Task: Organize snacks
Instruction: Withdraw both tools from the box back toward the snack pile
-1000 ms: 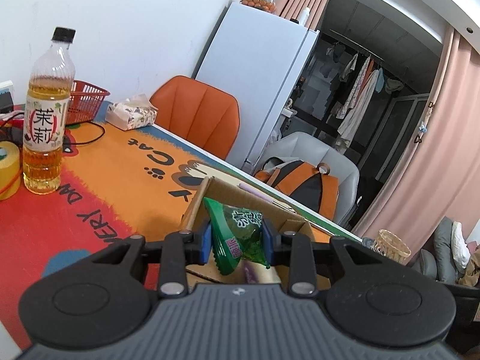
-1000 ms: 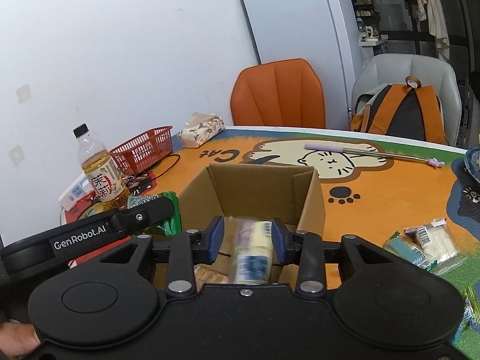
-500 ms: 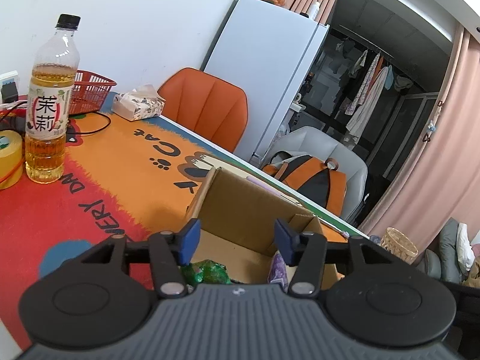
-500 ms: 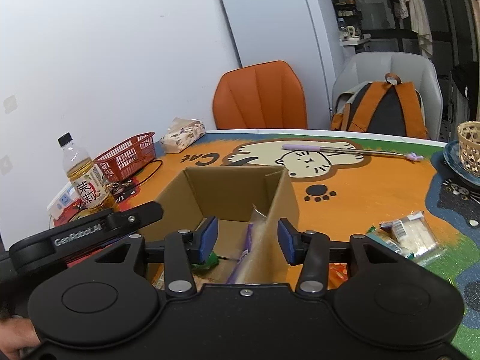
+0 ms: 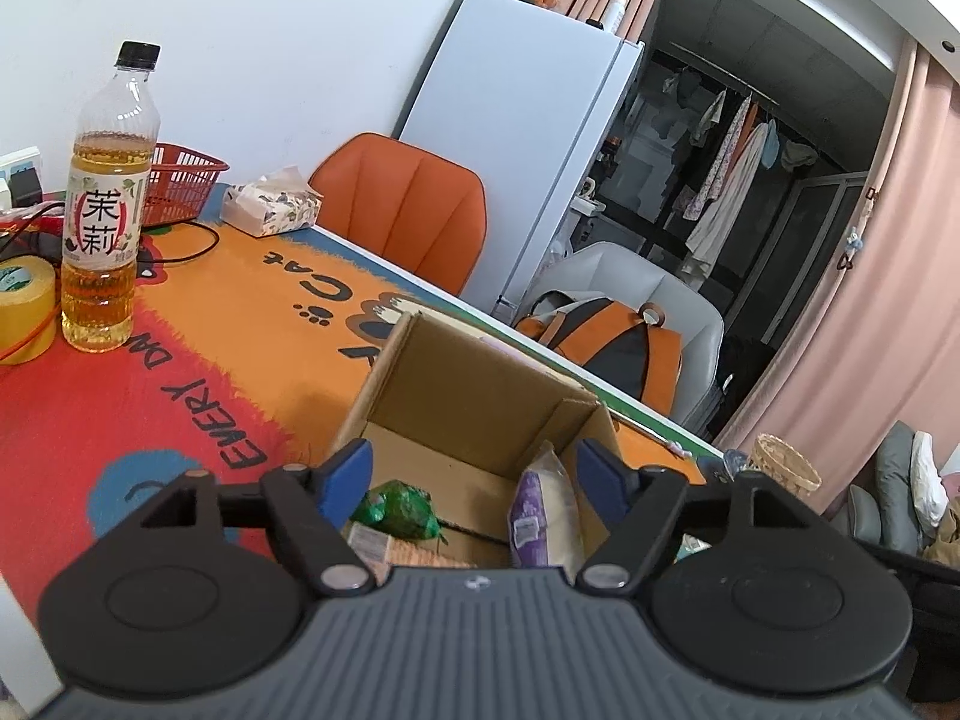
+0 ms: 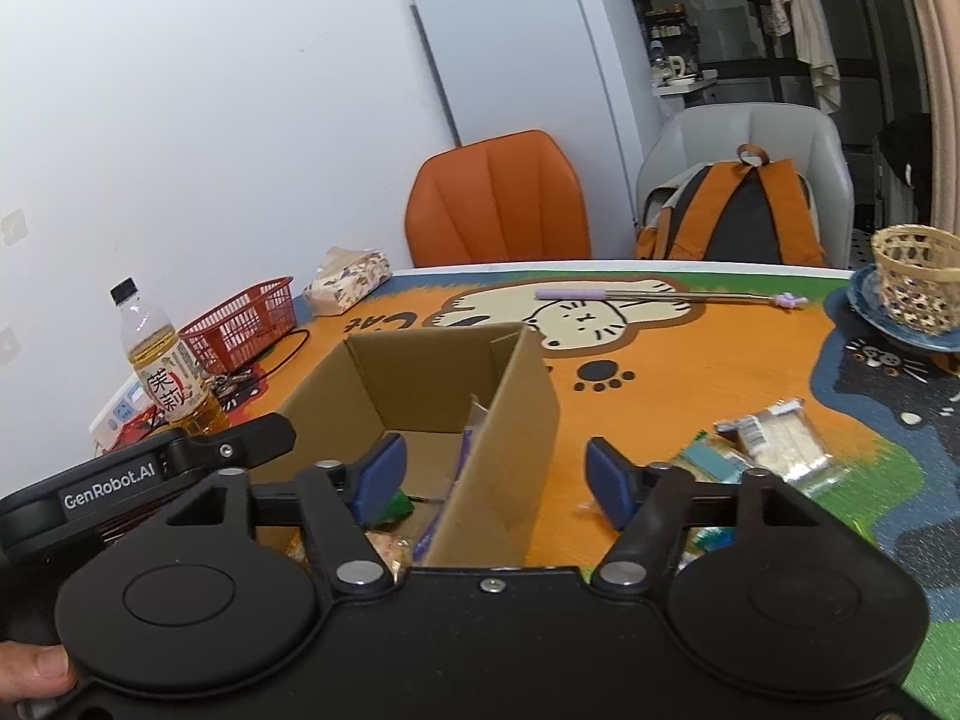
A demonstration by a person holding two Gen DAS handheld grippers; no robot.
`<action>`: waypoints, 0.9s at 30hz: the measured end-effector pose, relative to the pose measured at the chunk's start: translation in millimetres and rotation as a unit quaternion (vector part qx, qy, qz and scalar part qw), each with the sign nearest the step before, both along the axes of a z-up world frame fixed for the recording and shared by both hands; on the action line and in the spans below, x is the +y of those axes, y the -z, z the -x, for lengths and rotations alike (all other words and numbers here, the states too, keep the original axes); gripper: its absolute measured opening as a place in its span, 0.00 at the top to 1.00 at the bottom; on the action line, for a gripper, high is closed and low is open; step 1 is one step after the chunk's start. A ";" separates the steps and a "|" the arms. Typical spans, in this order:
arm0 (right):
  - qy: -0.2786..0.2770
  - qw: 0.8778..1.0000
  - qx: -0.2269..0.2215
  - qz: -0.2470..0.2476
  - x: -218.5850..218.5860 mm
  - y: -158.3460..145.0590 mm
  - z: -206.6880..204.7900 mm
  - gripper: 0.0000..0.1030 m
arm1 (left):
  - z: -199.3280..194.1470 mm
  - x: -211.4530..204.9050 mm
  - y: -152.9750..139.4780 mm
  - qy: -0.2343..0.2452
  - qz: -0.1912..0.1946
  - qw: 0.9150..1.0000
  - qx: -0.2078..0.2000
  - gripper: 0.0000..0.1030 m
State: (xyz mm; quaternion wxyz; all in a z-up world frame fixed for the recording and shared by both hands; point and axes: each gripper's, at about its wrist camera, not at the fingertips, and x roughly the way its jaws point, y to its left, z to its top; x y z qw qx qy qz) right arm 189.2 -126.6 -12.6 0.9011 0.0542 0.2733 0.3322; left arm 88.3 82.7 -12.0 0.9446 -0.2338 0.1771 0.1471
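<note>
An open cardboard box [image 5: 462,384] [image 6: 510,414] stands on the cartoon-cat table mat. Inside lie a green snack packet [image 5: 399,507] [image 6: 393,504], a purple-and-white packet [image 5: 543,510] leaning on the right wall, and other wrapped snacks. My left gripper [image 5: 477,477] hovers over the box, its jaws opening, nothing between the blue pads. My right gripper [image 6: 498,474] straddles the box's right wall, jaws opening too, pads touching nothing. More wrapped snacks [image 6: 774,438] lie on the mat to the right of the box.
A tea bottle [image 5: 108,204] [image 6: 171,381], a yellow tape roll [image 5: 21,306], a red basket [image 5: 183,183] [image 6: 243,324] and a tissue pack [image 5: 270,210] stand at the far left. A wicker basket on a blue plate [image 6: 912,282] is at the right. Orange and grey chairs sit behind the table.
Both grippers let go of their packets, the green one and the purple-white one, which now lie in the box. Both jaws spread wide. The right gripper shifted right, over the box wall.
</note>
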 end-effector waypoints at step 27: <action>0.101 0.995 0.005 0.002 -97.2 12.1 14.0 0.10 | 26.6 -64.9 -3.9 0.076 -0.014 0.997 -0.010 0.14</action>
